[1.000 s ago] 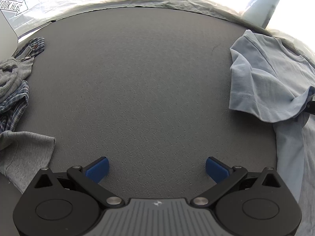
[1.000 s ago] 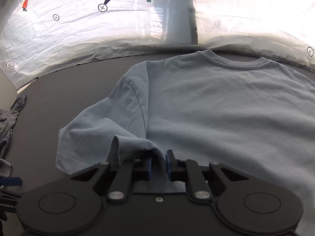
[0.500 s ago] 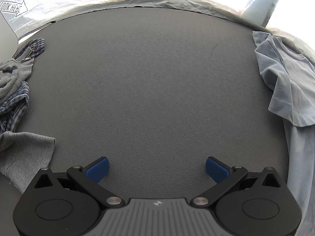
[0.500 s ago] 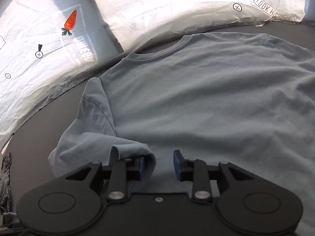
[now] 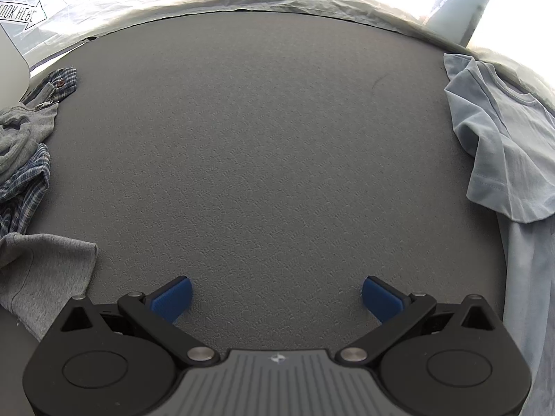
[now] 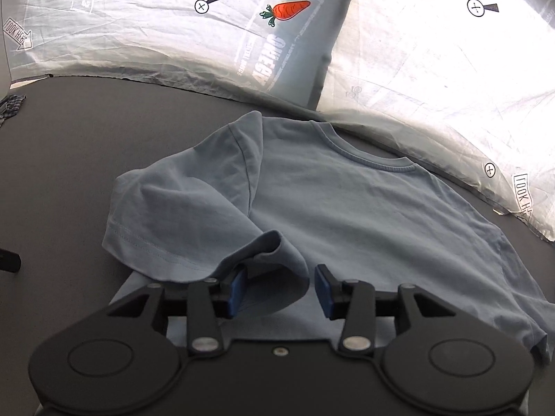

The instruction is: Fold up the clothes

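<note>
- Light-blue T-shirt (image 6: 364, 215) lying on the dark grey desk (image 5: 263, 145), collar toward the far edge where crinkled white printed sheeting (image 6: 433, 69) hangs; body spread mostly flat, running off toward the desk's right side
- sleeve (image 6: 180, 215) folded inward, its hemmed cuff bunched into a raised curl over the shirt body, right in front of the right gripper (image 6: 280, 289)
- right gripper's blue fingers (image 6: 324, 289) parted, a clear gap between them; the curl of sleeve cloth sits in that gap and brushes the left-hand pad; the other pad stands free of the fabric; nothing pinched
- left gripper (image 5: 275, 296) low over bare desk, near the front edge; its blue fingers (image 5: 171, 298) spread wide apart, holding nothing, only textured grey surface between them
- from the left wrist view the same T-shirt (image 5: 506, 159) shows at the desk's right edge, sleeve draped over the body, well apart from the left gripper
- along the desk's left edge, a heap of other clothes: a blue plaid shirt (image 5: 24, 180) tangled with a grey garment (image 5: 24, 128); another grey cloth piece (image 5: 45, 277) lying flat nearer the front-left corner, just beside the left gripper's housing
- orange carrot print (image 6: 288, 10) on a grey panel of the sheeting behind the shirt; "LOOK HERE" arrow labels (image 5: 20, 17) on the sheeting toward the far-left corner
</note>
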Demonstrator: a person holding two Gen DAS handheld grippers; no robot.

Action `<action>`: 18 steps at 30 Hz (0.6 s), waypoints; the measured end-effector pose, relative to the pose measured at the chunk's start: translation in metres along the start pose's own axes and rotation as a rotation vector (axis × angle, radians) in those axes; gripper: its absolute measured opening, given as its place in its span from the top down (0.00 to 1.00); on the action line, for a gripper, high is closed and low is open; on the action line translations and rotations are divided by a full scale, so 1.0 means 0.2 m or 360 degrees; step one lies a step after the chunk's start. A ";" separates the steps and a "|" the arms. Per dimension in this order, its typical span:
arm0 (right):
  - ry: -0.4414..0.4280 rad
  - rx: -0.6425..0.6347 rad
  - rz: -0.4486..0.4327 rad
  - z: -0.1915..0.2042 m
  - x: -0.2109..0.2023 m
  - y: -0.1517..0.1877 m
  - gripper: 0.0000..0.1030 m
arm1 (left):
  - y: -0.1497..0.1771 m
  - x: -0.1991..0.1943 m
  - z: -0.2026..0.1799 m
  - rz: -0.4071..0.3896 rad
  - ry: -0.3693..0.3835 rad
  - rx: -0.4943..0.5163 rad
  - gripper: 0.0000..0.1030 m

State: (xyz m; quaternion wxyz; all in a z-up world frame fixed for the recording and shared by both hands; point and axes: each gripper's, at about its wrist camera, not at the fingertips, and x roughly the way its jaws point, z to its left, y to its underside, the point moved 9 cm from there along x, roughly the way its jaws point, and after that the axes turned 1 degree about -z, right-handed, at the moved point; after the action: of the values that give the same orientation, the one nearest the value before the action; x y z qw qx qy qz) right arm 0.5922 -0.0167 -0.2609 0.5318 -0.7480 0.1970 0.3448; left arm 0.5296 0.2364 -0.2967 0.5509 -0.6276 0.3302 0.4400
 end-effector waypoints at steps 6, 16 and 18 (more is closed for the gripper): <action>-0.0070 -0.0001 0.0028 0.01 0.06 -0.02 0.66 | 0.00 0.00 0.00 0.0000 -0.0001 -0.0007 0.00; -0.0276 0.0936 0.0036 -0.27 0.11 -0.01 0.98 | 0.00 0.00 -0.01 0.0003 -0.0003 -0.0002 0.00; -0.0276 0.1421 0.0096 -0.42 0.16 0.12 0.98 | 0.00 0.00 -0.01 0.0002 0.0000 -0.0010 0.00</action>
State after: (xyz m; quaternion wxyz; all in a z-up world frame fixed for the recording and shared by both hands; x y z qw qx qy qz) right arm 0.6236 -0.1002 -0.2832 0.8064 -0.4078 0.3029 0.3027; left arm 0.5306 0.2356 -0.2972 0.5486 -0.6292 0.3292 0.4414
